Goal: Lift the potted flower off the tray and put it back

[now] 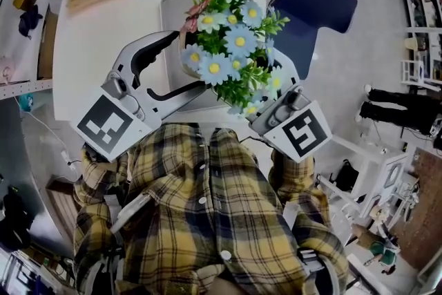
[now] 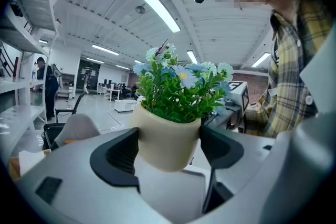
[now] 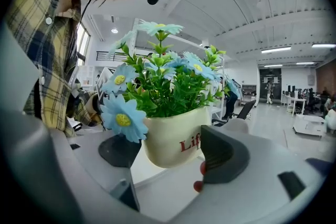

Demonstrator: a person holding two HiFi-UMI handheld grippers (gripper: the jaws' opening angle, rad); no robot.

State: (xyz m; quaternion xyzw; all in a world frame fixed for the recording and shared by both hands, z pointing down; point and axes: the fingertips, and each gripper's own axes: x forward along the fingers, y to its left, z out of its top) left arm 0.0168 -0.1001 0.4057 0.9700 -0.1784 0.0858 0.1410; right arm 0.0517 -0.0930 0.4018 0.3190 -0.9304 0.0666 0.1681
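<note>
Gripping the pot: both grippers are closed on the cream ceramic pot (image 3: 168, 136) of blue-and-white artificial daisies (image 1: 231, 38). The left gripper (image 2: 169, 145) presses a dark pad against each flank. The right gripper (image 3: 173, 150) clamps it from the other side, one pad over the red lettering (image 3: 189, 143) and the other half hidden behind a bloom.
Pot position: held in the air above the grey rectangular tray (image 1: 171, 10) on the white table (image 1: 97, 52); in both gripper views its rounded base touches nothing.
Slip risk: the wall looks smooth and curves in towards the base, so each pad probably bears on a small patch. Any easing of the squeeze could let the pot slide.
Twist risk: with two separate grips on one pot, uneven lowering would likely tilt it or wrench it out of one pair of jaws.
Placement risk: in the head view the foliage hides much of the tray beneath it. The base could land on the raised rim and rock over, all the more with so tall a bouquet on top.
Snag risk: a daisy lies against the right gripper's pad and may drag the pot when the jaws open.
</note>
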